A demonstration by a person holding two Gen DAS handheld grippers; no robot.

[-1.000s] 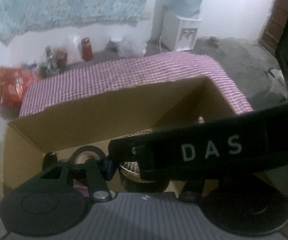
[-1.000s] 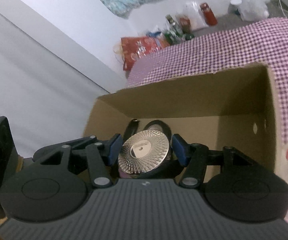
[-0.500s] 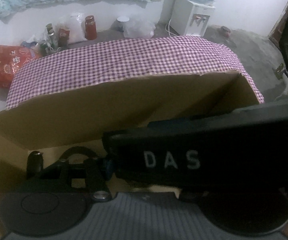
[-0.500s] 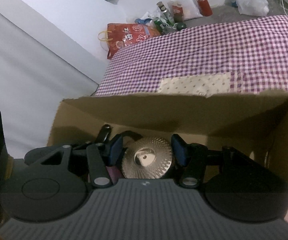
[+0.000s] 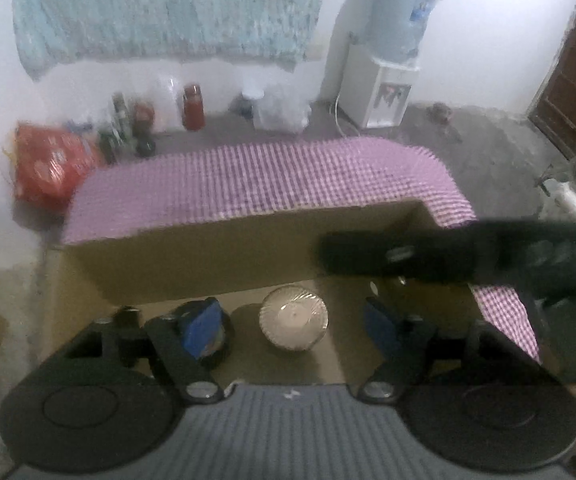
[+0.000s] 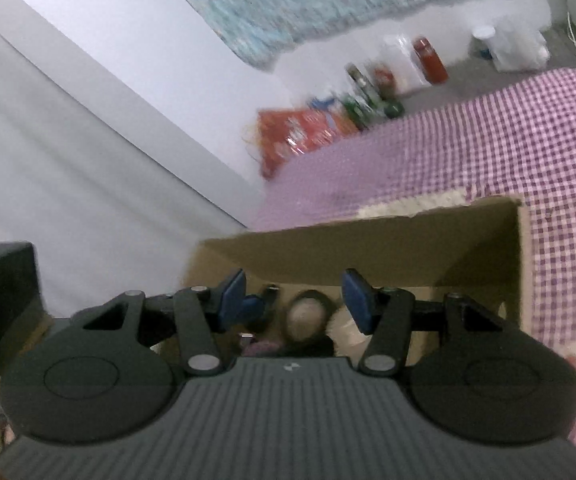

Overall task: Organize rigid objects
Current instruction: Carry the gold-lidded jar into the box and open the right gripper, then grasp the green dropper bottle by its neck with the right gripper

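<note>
Left wrist: left gripper (image 5: 292,326) wide, empty, right gripper (image 6: 294,298) likewise.

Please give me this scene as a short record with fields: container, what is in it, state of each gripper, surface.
container: open cardboard box
contents: round ribbed metal lid on the box floor, a dark round object beside it
left hand-held gripper: open, above the box, holds nothing
right hand-held gripper: open, above the box, holds nothing
surface: purple checked cloth
image quality: blurred

Box contents (image 6: 308,316) motion-blurred in right wrist view, unidentifiable. Dark strap (image 5: 468,256) hides box's right wall in left wrist view. Floor bottles (image 5: 128,124) smeared.
</note>
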